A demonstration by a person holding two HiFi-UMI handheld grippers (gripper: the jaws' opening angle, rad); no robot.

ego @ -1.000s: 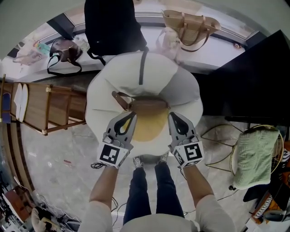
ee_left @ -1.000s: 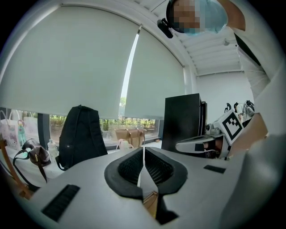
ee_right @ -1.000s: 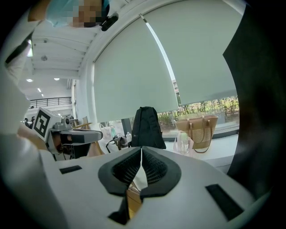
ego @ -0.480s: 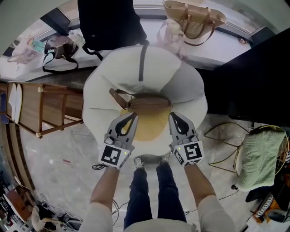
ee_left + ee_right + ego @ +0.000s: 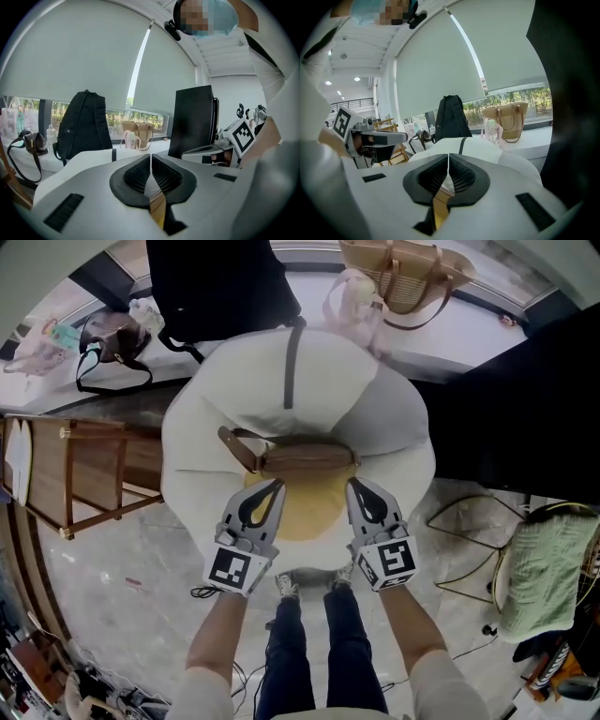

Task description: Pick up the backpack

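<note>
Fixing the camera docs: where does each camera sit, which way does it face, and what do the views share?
Head view: on the person's head, looking steeply down on the cushion; shows forearms, legs, left gripper, right gripper.
Left gripper view: on the left gripper, looking along its shut jaws toward the backpack; right gripper at its right edge.
Right gripper view: on the right gripper, looking along its shut jaws the same way; left gripper at its left edge.
Shared: all three show backpack, tote and cushion.
</note>
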